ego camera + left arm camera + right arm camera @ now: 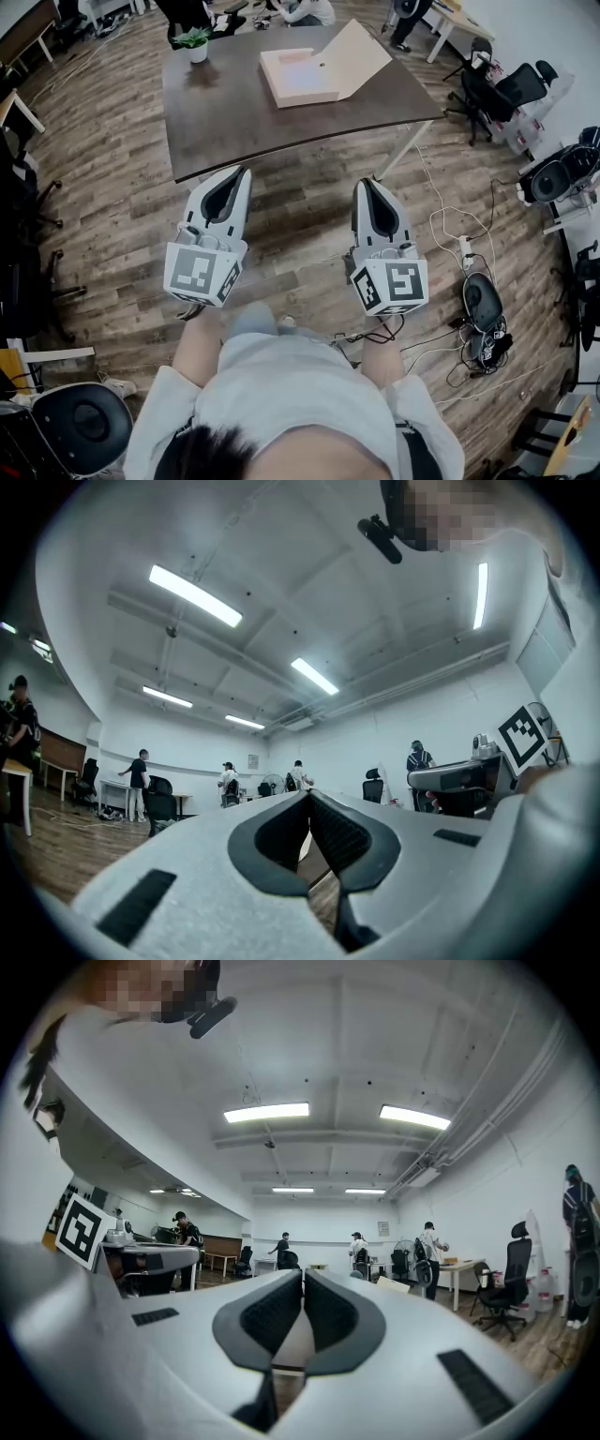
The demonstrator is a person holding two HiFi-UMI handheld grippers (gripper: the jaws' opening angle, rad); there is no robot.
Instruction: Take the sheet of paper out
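1. Nearest in the head view is the person's pale top, with both forearms reaching forward.
2. The left tool [242,172] is held out over the wooden floor [122,206]. In its own view its jaws are closed tip to tip with nothing between them [307,797].
3. The right tool [368,183] is level beside it, the two well apart. Its jaws are also pressed together and empty [302,1274].
4. Both tools point toward the dark surface [225,112], but neither reaches its near edge.
5. White cables [450,234] trail over the floor to the right of the right tool.
6. An open flat box [292,94] lies on the surface, toward its far right part, with its lid [356,54] folded back.
7. The sheet of paper [302,77] appears as a pale pinkish face lying in the box's tray, well away from both tools.
8. A small potted plant [195,42] stands at the far left of the surface.
9. Beyond that, office chairs [516,89] stand to the right.
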